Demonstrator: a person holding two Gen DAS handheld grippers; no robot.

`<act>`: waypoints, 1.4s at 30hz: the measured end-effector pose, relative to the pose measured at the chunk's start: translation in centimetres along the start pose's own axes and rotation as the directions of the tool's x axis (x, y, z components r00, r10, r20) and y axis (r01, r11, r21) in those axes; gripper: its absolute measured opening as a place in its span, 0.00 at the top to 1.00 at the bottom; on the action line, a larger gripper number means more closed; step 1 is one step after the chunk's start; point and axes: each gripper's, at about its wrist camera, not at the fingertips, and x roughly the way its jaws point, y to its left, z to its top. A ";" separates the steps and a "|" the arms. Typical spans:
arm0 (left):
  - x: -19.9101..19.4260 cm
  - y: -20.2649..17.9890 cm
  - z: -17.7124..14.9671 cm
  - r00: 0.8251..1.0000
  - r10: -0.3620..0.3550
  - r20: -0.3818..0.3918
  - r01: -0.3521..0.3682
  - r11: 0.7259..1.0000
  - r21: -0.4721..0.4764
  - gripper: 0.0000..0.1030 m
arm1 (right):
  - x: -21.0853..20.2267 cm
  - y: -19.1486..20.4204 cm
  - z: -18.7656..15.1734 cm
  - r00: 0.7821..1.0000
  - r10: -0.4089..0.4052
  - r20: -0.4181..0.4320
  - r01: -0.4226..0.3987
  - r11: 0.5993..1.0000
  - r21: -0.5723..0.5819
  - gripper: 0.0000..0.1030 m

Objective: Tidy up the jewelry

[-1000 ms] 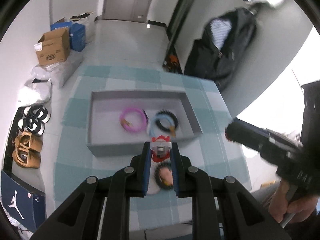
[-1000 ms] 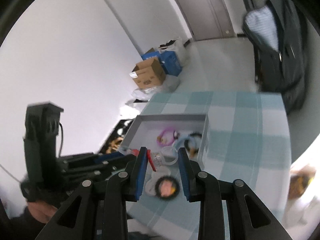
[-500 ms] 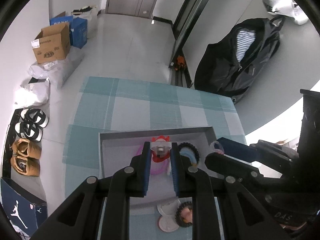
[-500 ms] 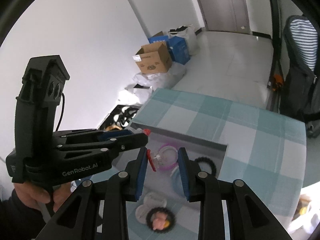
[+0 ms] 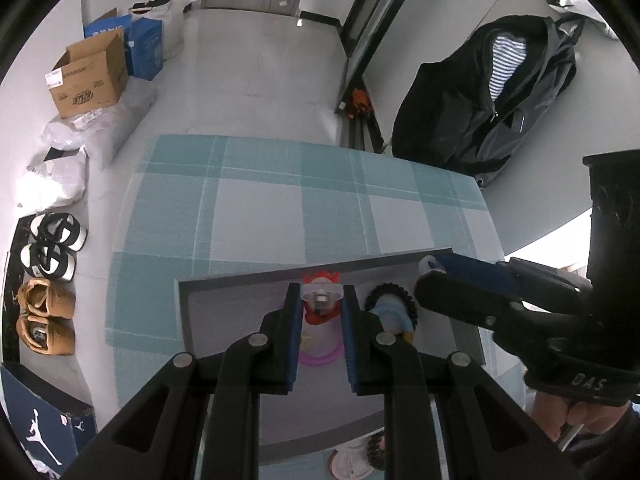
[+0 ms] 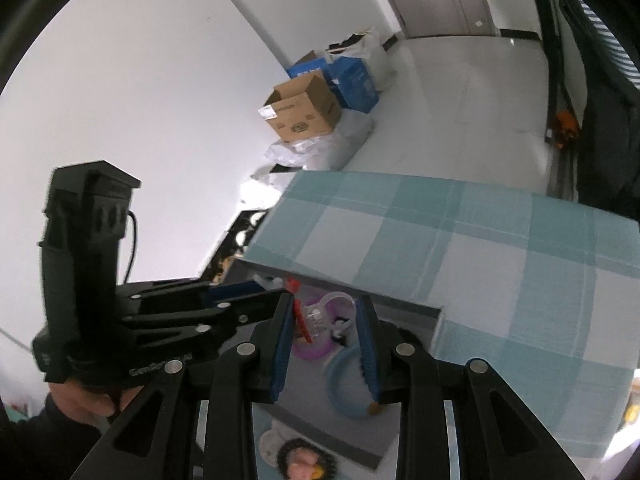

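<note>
In the left wrist view, the left gripper [image 5: 320, 312] has its blue-padded jaws clenched on a small clear and red plastic ornament [image 5: 321, 300]. It hangs over the shallow grey rectangular tray [image 5: 224, 320], which lies on the teal and white checked tablecloth [image 5: 256, 224]. Inside the tray, under the fingers, lies a pink plastic ring bracelet [image 5: 320, 356]; to its right are a black ribbed ring [image 5: 400, 294] and a pale blue ring [image 5: 390, 316]. The right gripper [image 5: 430, 270] comes in from the right over the far right corner of the tray

In the right wrist view, the right gripper [image 6: 325, 320] grasps a clear plastic ring with a red part [image 6: 320, 314] above the tray [image 6: 408, 312]. The left gripper [image 6: 276, 284] is just beside it on the left. Near the tray, on the cloth, lies a black ring with a pink middle [image 6: 304, 462]
</note>
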 end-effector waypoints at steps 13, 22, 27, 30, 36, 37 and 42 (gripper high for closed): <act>0.3 -0.1 -0.1 0.999 -0.044 0.000 0.044 0.999 -0.008 0.87 | -0.1 0.1 -0.1 1.000 -0.010 -0.005 0.010 0.999 0.036 0.70; -0.5 -0.5 -0.2 1.000 -0.009 0.014 0.009 0.999 0.037 0.80 | -0.2 0.2 0.1 1.000 -0.030 0.007 0.030 0.998 0.049 0.57; -0.7 0.0 -0.4 1.000 0.014 0.017 -0.015 1.000 0.023 0.59 | -0.9 0.1 0.2 0.999 -0.038 0.025 0.037 0.998 0.056 0.47; -0.9 0.2 -0.6 1.000 0.008 0.004 -0.008 1.000 0.014 0.57 | -1.5 0.0 0.2 0.999 -0.037 0.037 0.034 0.997 0.073 0.45; -2.2 0.5 -1.2 0.998 0.031 0.049 -0.032 0.999 0.021 0.53 | -2.8 0.4 -0.1 0.997 -0.047 0.063 0.044 0.997 0.056 0.36; -2.5 0.7 -1.3 0.998 0.033 0.060 -0.034 0.999 0.012 0.52 | -3.0 0.5 -0.2 0.996 -0.049 0.069 0.045 0.998 0.051 0.33; -3.4 1.6 -1.8 0.993 0.062 0.102 -0.059 0.998 -0.034 0.52 | -3.7 0.8 -0.9 0.995 -0.064 0.077 0.061 0.997 0.042 0.29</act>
